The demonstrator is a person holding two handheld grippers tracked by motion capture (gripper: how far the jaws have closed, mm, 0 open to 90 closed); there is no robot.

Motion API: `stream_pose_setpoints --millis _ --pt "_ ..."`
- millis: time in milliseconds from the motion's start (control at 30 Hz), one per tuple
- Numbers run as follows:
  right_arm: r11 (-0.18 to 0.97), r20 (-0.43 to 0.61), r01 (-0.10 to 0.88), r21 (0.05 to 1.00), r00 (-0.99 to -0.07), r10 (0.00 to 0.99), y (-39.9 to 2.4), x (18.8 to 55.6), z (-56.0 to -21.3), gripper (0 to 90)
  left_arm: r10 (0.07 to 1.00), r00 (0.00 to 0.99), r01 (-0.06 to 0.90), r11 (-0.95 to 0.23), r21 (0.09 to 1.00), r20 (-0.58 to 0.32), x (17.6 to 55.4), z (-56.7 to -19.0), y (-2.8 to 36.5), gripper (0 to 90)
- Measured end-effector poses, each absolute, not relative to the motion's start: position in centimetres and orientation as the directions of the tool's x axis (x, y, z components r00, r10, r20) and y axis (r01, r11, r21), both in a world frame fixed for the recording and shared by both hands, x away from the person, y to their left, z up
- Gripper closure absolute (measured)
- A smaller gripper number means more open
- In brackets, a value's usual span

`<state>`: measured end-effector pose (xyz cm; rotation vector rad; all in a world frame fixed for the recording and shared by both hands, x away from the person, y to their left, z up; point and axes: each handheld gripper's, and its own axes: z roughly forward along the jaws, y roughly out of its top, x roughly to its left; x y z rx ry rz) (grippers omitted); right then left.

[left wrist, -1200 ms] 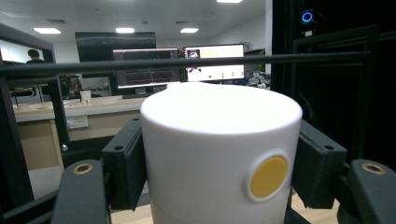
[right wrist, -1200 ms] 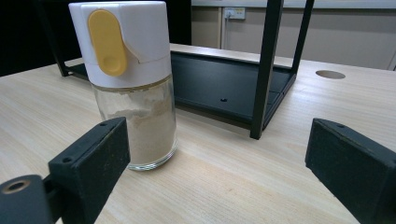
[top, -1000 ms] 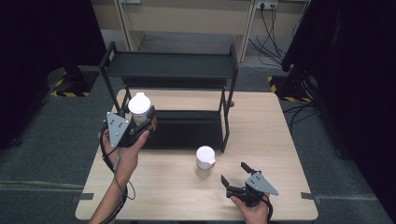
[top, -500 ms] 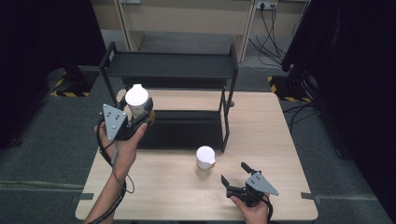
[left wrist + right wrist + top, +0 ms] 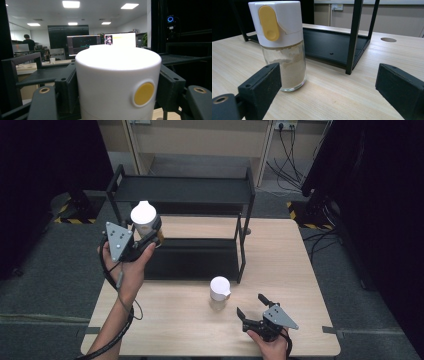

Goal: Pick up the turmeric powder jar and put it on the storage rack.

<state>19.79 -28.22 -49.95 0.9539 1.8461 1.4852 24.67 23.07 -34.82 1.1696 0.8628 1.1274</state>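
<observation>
My left gripper (image 5: 148, 231) is shut on a white-capped jar (image 5: 143, 216) and holds it in the air by the left end of the black two-tier rack (image 5: 185, 190). In the left gripper view the jar's white cap (image 5: 117, 82) with a yellow dot sits between the black pads (image 5: 67, 92). A second jar (image 5: 219, 290) with a white cap and pale powder stands on the table in front of the rack. My right gripper (image 5: 250, 304) lies near the table's front edge, open, aimed at that jar (image 5: 283, 50), which is ahead of its jaws and apart from them.
The rack's lower tray (image 5: 329, 45) rests on the wooden table (image 5: 285, 255) and a thin black post (image 5: 353, 35) stands to the right of the standing jar. A round hole (image 5: 388, 39) is in the tabletop. A wooden cabinet (image 5: 200, 140) stands behind the table.
My left gripper has risen with the jar and shifted a little toward the rack's upper tier. The right gripper and the standing jar have stayed put.
</observation>
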Motion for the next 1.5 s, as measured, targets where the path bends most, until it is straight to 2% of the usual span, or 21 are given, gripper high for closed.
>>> stream_pose_setpoints --millis 1500 --pt "0.123 -0.001 0.173 0.977 -0.576 0.817 -28.2 19.8 -50.0 7.1 0.980 0.197 -0.241 0.019 0.970 0.030 26.3 -30.4 23.5 30.8"
